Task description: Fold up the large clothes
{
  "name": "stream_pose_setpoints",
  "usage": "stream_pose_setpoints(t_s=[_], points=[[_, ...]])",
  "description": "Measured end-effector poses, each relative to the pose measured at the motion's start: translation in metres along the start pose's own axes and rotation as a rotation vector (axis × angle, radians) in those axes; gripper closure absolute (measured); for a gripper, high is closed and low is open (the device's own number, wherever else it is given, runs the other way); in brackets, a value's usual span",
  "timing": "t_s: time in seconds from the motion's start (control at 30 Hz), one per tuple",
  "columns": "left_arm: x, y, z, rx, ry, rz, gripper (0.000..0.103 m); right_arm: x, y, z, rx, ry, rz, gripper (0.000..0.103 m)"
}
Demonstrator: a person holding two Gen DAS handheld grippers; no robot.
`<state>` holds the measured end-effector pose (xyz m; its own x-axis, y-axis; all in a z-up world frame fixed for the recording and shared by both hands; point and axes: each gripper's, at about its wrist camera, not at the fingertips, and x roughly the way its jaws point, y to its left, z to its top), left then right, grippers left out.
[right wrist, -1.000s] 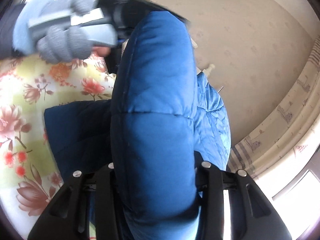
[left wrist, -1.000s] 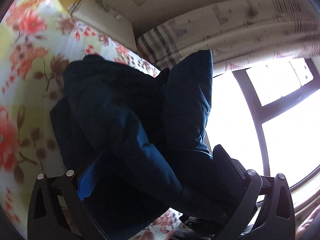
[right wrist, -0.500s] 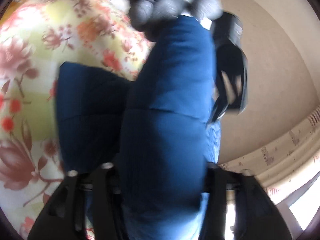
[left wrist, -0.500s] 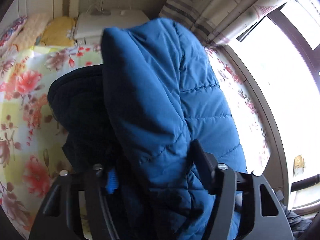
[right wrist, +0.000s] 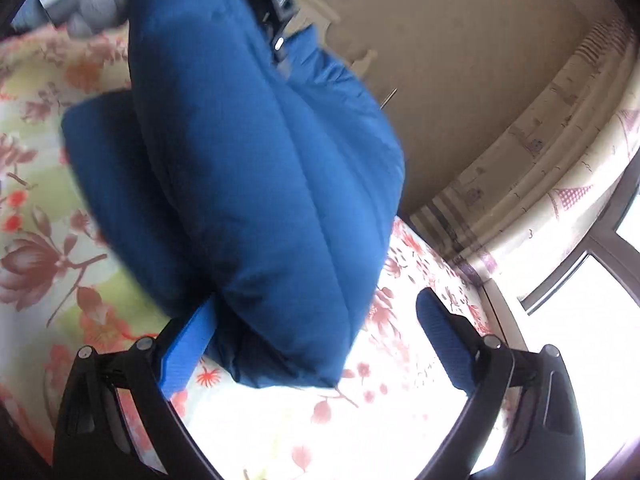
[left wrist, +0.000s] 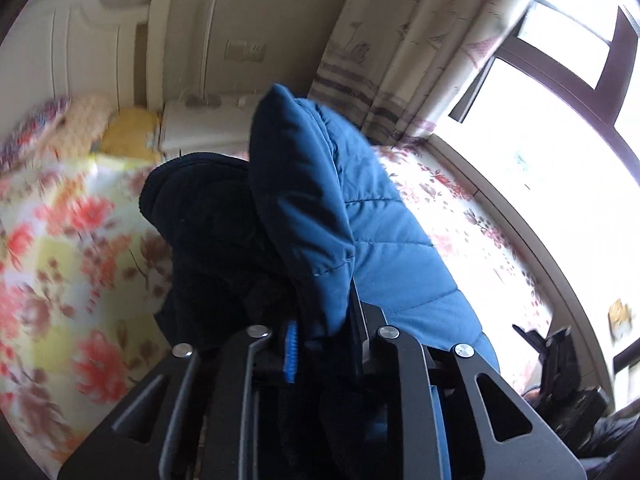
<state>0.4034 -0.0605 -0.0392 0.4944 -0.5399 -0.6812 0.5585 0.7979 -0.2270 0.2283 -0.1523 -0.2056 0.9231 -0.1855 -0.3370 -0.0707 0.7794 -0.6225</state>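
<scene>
A blue quilted puffer jacket [left wrist: 320,208] with a dark lining [left wrist: 208,232] lies bunched on the floral bed. My left gripper [left wrist: 324,332] has a thick fold of the jacket's edge pinched between its jaws, which are still closing, and it holds the fold raised above the bed. In the right wrist view the same jacket [right wrist: 260,180] hangs as a fat roll from the left gripper [right wrist: 276,4], which a grey-gloved hand [right wrist: 88,12] holds. My right gripper [right wrist: 316,340] is opening wide. The roll's lower end sits between its jaws against the left pad [right wrist: 188,344], and the right pad [right wrist: 444,340] is free.
The bed has a floral sheet [left wrist: 72,264]. A white headboard [left wrist: 92,52], a yellow pillow [left wrist: 132,136] and a white bedside cabinet [left wrist: 204,128] stand at the far end. A patterned curtain [left wrist: 404,48] and a bright window [left wrist: 560,128] line the right side.
The left jaws have closed from wide open onto the jacket fold and lifted it while the wrist rolled. The right jaws have opened and let go of the jacket.
</scene>
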Motion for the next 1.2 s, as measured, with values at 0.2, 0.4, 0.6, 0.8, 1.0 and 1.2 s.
stream_pose_setpoints(t_s=[0.2,0.4,0.6,0.8,1.0,1.2], points=[[0.024,0.063,-0.04,-0.144,0.005,-0.051,0.084,-0.003,0.0,0.004,0.017,-0.018,0.027,0.01],[0.023,0.085,-0.063,-0.26,-0.077,-0.179,0.084,-0.036,-0.023,0.006,0.071,-0.128,0.319,0.027],[0.019,0.093,-0.067,-0.276,-0.085,-0.207,0.081,-0.058,-0.024,0.081,0.133,-0.338,0.405,0.021],[-0.027,0.11,-0.061,-0.259,-0.084,-0.055,0.07,0.005,0.081,0.097,-0.175,-0.162,0.379,0.036],[-0.094,0.073,-0.009,-0.147,-0.268,-0.09,0.056,0.004,0.09,0.095,-0.199,-0.146,0.337,0.035],[0.008,0.046,0.03,-0.062,-0.086,0.035,0.022,0.006,0.095,0.096,-0.196,-0.135,0.355,0.035]])
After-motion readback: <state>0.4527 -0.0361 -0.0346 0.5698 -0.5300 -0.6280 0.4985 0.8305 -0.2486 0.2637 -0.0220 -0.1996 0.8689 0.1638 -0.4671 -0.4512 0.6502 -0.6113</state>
